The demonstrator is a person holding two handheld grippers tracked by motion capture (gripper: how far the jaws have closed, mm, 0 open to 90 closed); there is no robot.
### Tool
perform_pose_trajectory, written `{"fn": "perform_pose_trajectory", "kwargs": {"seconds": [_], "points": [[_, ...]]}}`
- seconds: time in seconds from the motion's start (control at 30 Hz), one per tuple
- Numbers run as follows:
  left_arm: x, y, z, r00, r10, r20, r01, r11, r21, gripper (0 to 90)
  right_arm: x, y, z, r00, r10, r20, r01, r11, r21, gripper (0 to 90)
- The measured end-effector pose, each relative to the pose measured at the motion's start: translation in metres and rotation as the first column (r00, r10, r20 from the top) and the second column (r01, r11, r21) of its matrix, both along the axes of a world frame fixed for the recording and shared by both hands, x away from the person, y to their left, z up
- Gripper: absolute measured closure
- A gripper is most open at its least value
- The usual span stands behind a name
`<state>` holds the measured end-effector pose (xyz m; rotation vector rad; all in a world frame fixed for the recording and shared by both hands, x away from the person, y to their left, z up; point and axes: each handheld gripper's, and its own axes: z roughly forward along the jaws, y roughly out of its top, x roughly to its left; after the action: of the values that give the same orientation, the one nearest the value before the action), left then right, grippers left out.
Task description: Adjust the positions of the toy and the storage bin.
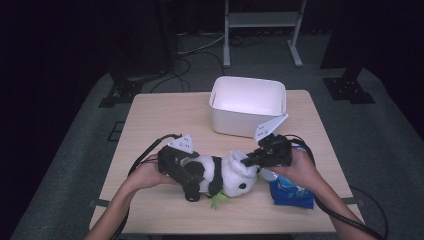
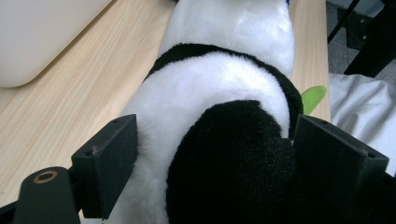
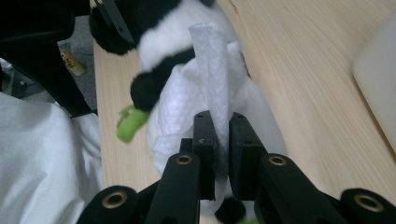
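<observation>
**Panda held at both ends on the table**

Pale wood runs under everything we handle, a table (image 1: 150, 115) on grey carpet in a dark room. Nearest us, the panda (image 1: 222, 175) lies on its side near the table's front edge, a green leaf (image 1: 218, 200) poking out just below it. Our left gripper (image 1: 187, 182) has its jaws spread wide around the panda's rear end, black pads pressing the plush on either side; in the left gripper view the panda (image 2: 219, 116) sits squeezed between them. At the panda's head end, our right gripper (image 1: 248, 161) has its jaws pressed nearly together, pinching a white tissue (image 3: 212, 70) that drapes over the head. Just right of the panda, a blue pack (image 1: 290, 192) lies partly under our right hand. Beyond the panda, toward the table's far edge, stands a white bin (image 1: 248, 122).
</observation>
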<state>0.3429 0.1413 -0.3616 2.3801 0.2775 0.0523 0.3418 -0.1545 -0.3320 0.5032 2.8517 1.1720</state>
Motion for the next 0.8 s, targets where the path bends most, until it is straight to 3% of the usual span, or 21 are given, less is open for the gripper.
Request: {"fn": "perform_pose_trajectory", "kwargs": {"seconds": [0.27,0.5,0.53,0.63,0.8], "points": [[0.001,-0.001,-0.002,1.0000,-0.002,0.003,0.002,1.0000,-0.003,14.0,0.007,0.053,0.003,0.9946,0.104,0.002,-0.104,0.994,-0.020,82.4],[0.002,-0.001,-0.002,1.0000,-0.005,0.001,0.005,1.0000,-0.003,14.0,0.008,0.081,0.004,0.9874,0.158,0.000,-0.158,0.987,-0.037,82.3],[0.002,-0.001,-0.002,1.0000,-0.007,0.001,0.007,1.0000,0.000,14.0,0.007,0.087,0.003,0.9843,0.176,0.008,-0.175,0.982,-0.070,81.8],[0.002,-0.001,-0.001,1.0000,-0.007,0.001,0.007,1.0000,0.001,14.0,0.005,0.087,0.004,0.9820,0.188,0.018,-0.185,0.977,-0.106,81.4],[0.003,-0.001,-0.001,1.0000,-0.008,-0.004,0.008,1.0000,0.004,14.0,0.004,0.066,0.006,0.9835,0.180,0.021,-0.175,0.974,-0.141,76.4]]}}
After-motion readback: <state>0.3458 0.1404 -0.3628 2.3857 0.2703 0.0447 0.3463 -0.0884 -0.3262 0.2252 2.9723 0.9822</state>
